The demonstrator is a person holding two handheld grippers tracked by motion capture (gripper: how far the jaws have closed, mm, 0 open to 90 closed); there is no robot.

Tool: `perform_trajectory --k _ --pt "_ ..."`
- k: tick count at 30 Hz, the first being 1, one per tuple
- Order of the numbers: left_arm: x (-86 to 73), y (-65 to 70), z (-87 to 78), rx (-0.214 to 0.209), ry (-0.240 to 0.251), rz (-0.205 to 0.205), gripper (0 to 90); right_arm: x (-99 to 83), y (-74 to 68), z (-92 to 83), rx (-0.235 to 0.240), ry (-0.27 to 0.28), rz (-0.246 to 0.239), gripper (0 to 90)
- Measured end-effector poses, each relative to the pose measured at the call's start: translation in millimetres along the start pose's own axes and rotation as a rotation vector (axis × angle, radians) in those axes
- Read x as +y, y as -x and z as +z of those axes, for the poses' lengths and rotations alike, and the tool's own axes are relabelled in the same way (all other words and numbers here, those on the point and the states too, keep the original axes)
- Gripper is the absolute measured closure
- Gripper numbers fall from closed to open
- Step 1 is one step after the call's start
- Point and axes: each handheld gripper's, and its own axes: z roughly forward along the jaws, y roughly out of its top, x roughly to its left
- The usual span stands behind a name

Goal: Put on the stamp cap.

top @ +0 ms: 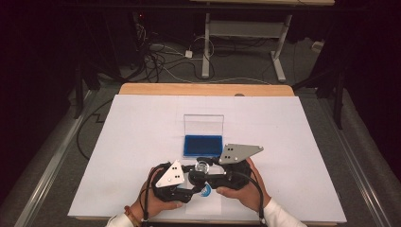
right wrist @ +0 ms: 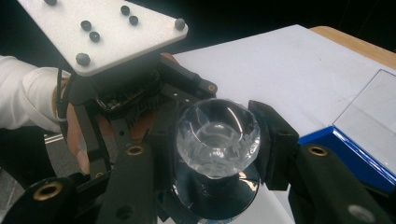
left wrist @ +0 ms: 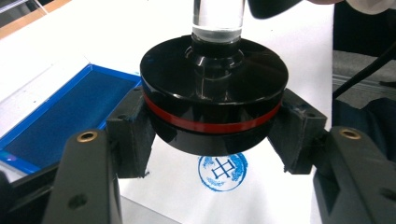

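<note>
Stamp hangs above its blue print; we clamp left fingers on its base, right fingers on its clear knob.

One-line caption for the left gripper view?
Left gripper lifts a black stamp above its fresh blue print, ink pad alongside.

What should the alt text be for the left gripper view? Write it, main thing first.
The left gripper clamps the round black base of a stamp with a red band and clear handle, lifted above a fresh blue stamped mark on white paper. An open blue ink pad lies to the left.
</note>
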Motion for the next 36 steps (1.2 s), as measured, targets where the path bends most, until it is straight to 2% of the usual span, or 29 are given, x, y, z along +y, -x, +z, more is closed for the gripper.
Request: perform_trajectory --k 3,6,11,20,24,31,33,35,36 --pt "0.2 0.6 -0.6 0.012 -0.002 0.006 36.6 -0.9 1.0 -0.1 0.003 0.000 0.007 57.0" --pt "0.6 1.0 -1.3 0.022 -0.005 0.011 36.6 -2.6 4.2 -1.1 0.016 0.014 0.033 57.0" --pt "1.4 2.4 -0.8 0.036 -0.021 0.024 36.6 -3.7 4.3 -0.7 0.017 0.009 0.029 57.0" --pt "2.7 5.7 -1.5 0.078 -0.078 0.077 36.5 -6.3 3.3 1.0 0.022 -0.009 0.022 57.1" --pt "1.6 7.5 0.6 0.086 -0.099 0.094 36.5 -8.5 3.0 4.4 0.028 -0.034 0.017 57.1" --pt "1.7 9.9 2.6 0.100 -0.123 0.117 36.0 -11.9 6.1 7.7 0.049 -0.037 0.044 57.1" --pt "2.3 10.7 2.2 0.093 -0.116 0.118 35.8 -12.3 6.6 8.2 0.056 -0.036 0.049 57.1" --pt "3.1 13.1 3.0 0.101 -0.121 0.136 35.7 -12.3 6.4 8.2 0.058 -0.035 0.052 57.1" --pt "2.7 12.8 3.1 0.096 -0.116 0.130 35.6 -12.4 6.4 8.5 0.063 -0.039 0.055 57.1"
